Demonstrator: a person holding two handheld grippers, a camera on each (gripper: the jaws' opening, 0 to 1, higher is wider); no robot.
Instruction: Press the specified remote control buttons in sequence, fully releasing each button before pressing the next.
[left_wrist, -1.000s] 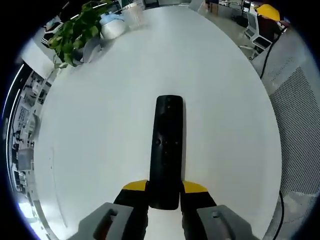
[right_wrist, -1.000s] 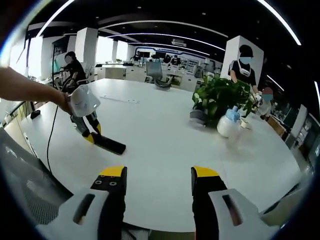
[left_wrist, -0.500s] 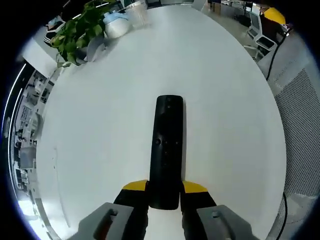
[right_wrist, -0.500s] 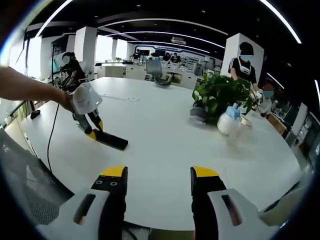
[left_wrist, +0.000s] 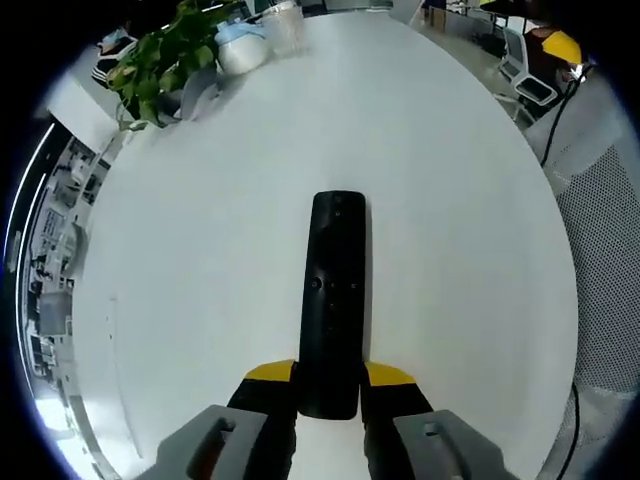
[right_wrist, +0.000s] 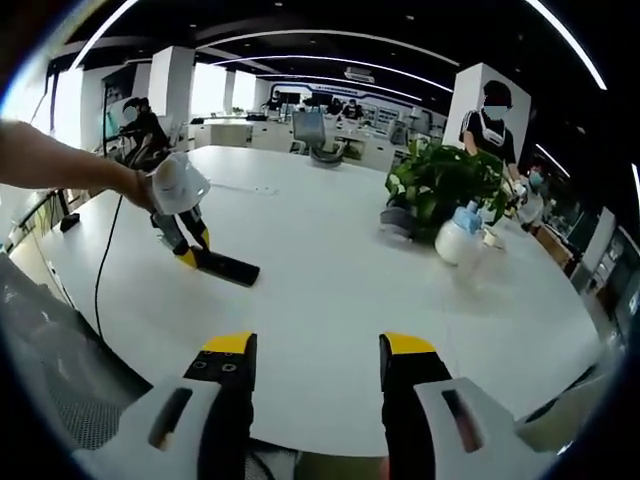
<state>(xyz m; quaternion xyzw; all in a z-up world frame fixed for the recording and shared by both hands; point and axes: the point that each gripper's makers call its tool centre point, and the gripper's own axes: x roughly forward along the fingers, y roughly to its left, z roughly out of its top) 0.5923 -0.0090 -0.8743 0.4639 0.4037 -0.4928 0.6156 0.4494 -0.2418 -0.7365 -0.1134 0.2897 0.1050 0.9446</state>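
Broadly, a smooth white oval table (left_wrist: 200, 230) spreads beneath both cameras, its far end carrying a leafy green plant (right_wrist: 440, 180) in a pot, with a white spray bottle (right_wrist: 458, 240) capped in pale blue standing just beside it. Black and slab-shaped, the remote control (left_wrist: 333, 300) lies flat on the tabletop, its near end pinched between the yellow-tipped jaws of the left gripper (left_wrist: 328, 385); small buttons sit at its middle, though their markings are too small to read. From the right gripper view, a bare forearm reaches in from the left, holding that gripper tilted down onto the remote. Well apart from it, the right gripper (right_wrist: 316, 360) hovers off the table's near edge, jaws spread wide around nothing.
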